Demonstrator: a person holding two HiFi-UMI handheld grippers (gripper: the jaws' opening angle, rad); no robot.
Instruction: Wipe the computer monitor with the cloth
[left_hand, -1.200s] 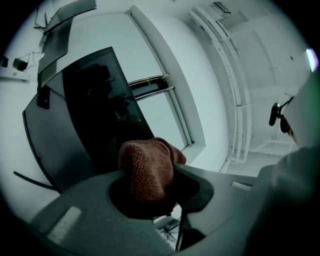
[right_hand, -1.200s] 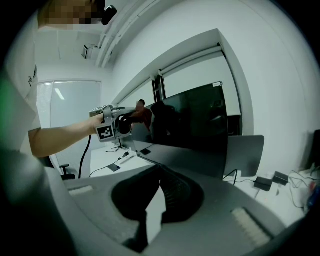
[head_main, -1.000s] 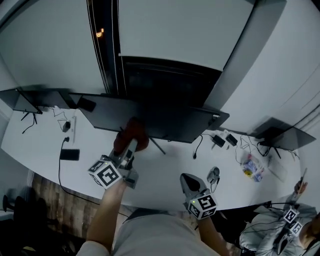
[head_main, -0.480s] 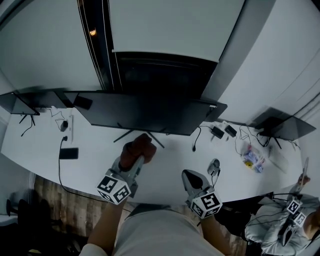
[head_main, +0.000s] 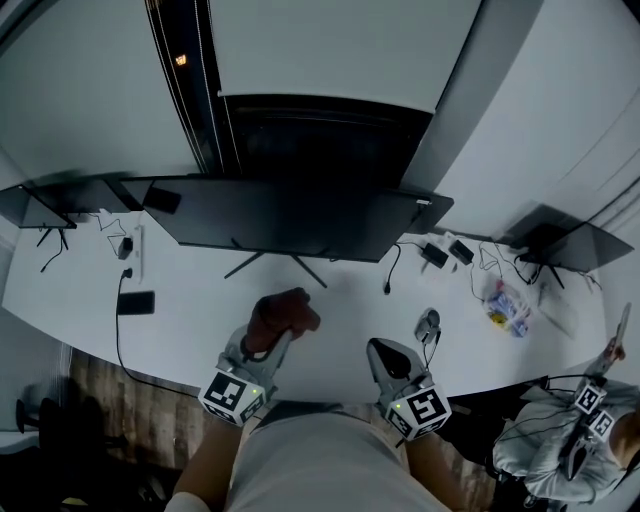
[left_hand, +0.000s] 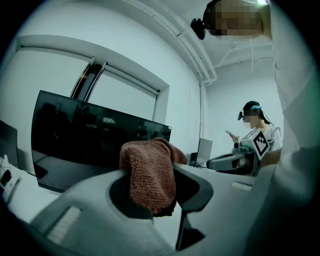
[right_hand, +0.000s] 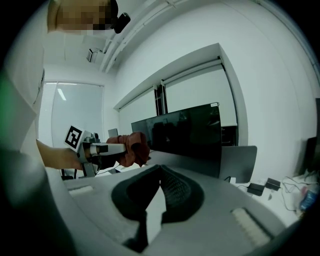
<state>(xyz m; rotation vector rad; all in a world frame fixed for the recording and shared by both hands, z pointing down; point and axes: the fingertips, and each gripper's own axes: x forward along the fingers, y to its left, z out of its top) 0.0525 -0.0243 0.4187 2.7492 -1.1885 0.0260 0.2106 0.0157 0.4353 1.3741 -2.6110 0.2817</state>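
The wide black monitor (head_main: 300, 220) stands on its splayed legs at the middle of the white desk (head_main: 200, 320); its dark screen (left_hand: 90, 145) also shows in the left gripper view. My left gripper (head_main: 268, 342) is shut on a rust-brown cloth (head_main: 282, 315), whose bunched folds (left_hand: 150, 175) fill its jaws. It hangs over the desk's near part, well short of the screen. My right gripper (head_main: 385, 362) is shut and empty near the desk's front edge. In the right gripper view the monitor (right_hand: 185, 135) and the cloth (right_hand: 131, 147) lie ahead of the shut jaws.
A phone (head_main: 136, 303) on a cable lies at the desk's left, a mouse (head_main: 427, 326) by my right gripper. Chargers (head_main: 440, 252), cables and a small packet (head_main: 503, 305) lie to the right. Other monitors (head_main: 565, 245) stand at both ends. A person (left_hand: 257, 135) sits at the right.
My left gripper has drawn the cloth back from the monitor's lower edge toward me, down to the desk's near part. The right gripper has barely moved.
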